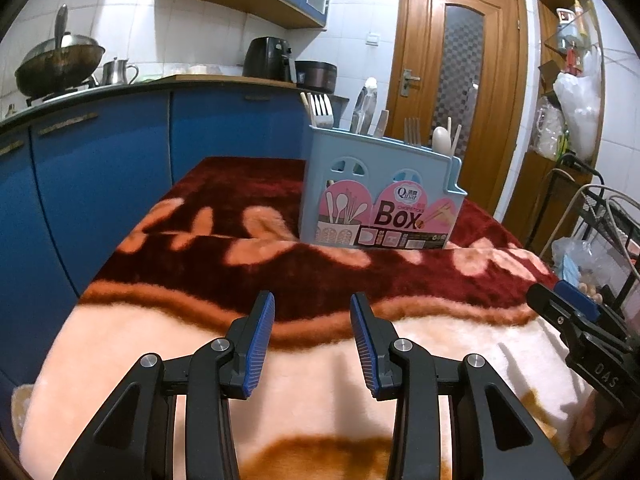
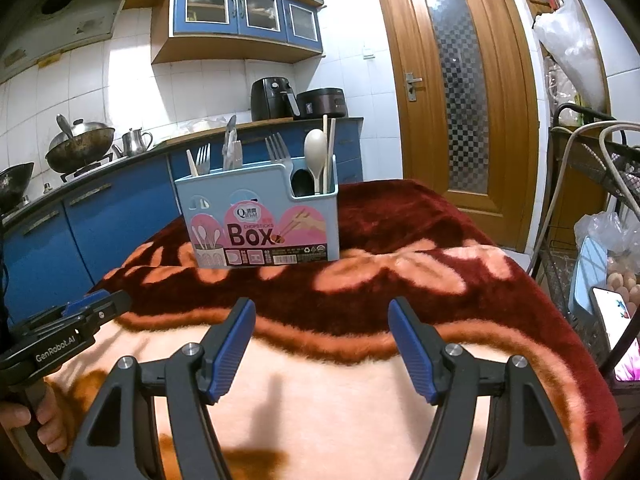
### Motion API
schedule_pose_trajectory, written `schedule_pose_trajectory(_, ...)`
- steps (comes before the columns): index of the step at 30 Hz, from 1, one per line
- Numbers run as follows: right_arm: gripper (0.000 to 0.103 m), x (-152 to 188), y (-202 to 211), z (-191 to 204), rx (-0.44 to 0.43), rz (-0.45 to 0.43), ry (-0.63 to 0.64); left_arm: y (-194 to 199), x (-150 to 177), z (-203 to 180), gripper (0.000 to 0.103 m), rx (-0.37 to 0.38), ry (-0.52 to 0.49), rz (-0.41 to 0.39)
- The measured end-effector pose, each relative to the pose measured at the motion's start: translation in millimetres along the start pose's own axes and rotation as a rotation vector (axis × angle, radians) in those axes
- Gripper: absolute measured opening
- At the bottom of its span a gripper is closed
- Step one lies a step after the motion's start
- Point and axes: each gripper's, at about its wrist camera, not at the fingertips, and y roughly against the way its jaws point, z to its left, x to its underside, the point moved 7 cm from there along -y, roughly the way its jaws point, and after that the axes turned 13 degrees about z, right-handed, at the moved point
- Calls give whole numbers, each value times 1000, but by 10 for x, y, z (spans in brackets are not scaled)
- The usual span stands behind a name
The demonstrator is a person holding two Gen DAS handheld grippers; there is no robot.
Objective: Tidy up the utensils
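The left hand-held gripper (image 1: pixel 312 344) hovers empty over the pale part of the blanket-covered table (image 1: pixel 160 340), its blue pads apart at a moderate gap. The right hand-held gripper (image 2: pixel 322 346) is likewise empty and spread wider. Each appears at the edge of the other's view: the right one at 3 o'clock in the left wrist view, the left one at 9 o'clock in the right wrist view.

Ahead at 12 o'clock in both views, well apart from the pads, stands the blue utensil box (image 2: pixel 260 216), upright on the dark red part of the blanket. Forks (image 2: pixel 276 148), a pale spoon (image 2: pixel 315 148), chopsticks (image 2: pixel 331 148) and a dark ladle (image 2: pixel 301 182) stand in its compartments, handles down. No loose utensil shows on the blanket, so the sorting looks largely finished.

The utensils are probably light, stiff and smooth, so likely slippery; pinch any one just above the rim. The plastic box is likely light and may tip on soft pile.
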Motion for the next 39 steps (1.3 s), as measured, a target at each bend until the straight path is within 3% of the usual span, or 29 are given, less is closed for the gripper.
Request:
schedule_pose_trajectory(8,72,0,4,2,0,-1,-1,17,-1,-24,40,-29,-17,-9)
schedule_pose_trajectory(39,72,1,1,0,0,-1,-2,28,0,-1,40,-28,-6,-17)
